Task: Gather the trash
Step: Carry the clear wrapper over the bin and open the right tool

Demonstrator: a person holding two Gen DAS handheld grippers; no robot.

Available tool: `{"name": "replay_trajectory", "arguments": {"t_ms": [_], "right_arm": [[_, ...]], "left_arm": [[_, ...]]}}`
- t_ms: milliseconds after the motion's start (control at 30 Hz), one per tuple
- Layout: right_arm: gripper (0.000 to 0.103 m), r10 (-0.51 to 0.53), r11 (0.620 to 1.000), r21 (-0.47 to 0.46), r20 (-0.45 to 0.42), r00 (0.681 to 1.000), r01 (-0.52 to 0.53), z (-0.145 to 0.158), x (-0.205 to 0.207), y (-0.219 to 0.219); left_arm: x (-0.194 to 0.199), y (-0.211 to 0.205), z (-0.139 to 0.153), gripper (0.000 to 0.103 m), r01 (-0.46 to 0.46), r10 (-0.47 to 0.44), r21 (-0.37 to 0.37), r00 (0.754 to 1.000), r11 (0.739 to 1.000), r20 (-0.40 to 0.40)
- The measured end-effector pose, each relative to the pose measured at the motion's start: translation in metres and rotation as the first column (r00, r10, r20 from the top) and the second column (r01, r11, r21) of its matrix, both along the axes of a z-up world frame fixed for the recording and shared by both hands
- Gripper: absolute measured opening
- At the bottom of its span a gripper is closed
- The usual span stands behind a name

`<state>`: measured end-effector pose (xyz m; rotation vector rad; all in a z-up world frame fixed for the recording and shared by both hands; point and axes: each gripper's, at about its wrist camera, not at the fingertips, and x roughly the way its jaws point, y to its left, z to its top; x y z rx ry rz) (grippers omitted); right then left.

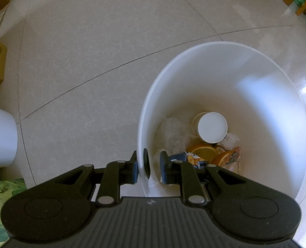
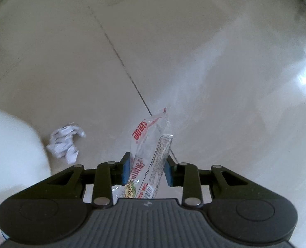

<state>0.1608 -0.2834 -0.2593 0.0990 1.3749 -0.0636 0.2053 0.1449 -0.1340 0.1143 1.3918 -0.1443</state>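
While pinched upright, clear wrapper (image 2: 147, 155) shows red lettering, barcode.

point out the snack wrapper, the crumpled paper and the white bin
snack wrapper (image 2: 147, 144): right wrist view, clear middle section.
crumpled paper (image 2: 65, 144): right wrist view, centre of the wad on the floor.
white bin (image 1: 266, 86): left wrist view, inner far wall.

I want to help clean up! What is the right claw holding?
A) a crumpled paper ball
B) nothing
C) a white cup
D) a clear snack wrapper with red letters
D: the right claw has its blue pads pressed on the clear snack wrapper with red letters, while the crumpled paper lies loose on the floor.
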Motion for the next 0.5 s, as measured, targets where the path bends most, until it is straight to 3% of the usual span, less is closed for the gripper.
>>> {"name": "replay_trajectory", "arguments": {"t_ms": [267, 500], "right_arm": [[0.037, 0.241, 0.970, 0.001, 0.083, 0.967, -0.242, 0.105, -0.008, 0.018], [0.038, 0.445, 0.886, 0.041, 0.211, 0.870, -0.462, 0.204, -0.024, 0.075]], "left_arm": [[0.001, -0.003, 0.001, 0.017, 0.002, -0.002, 0.010, 1.000, 1.000, -0.002], [0.001, -0.004, 0.000, 0.017, 0.006, -0.006, 0.012, 1.000, 1.000, -0.002]]}}
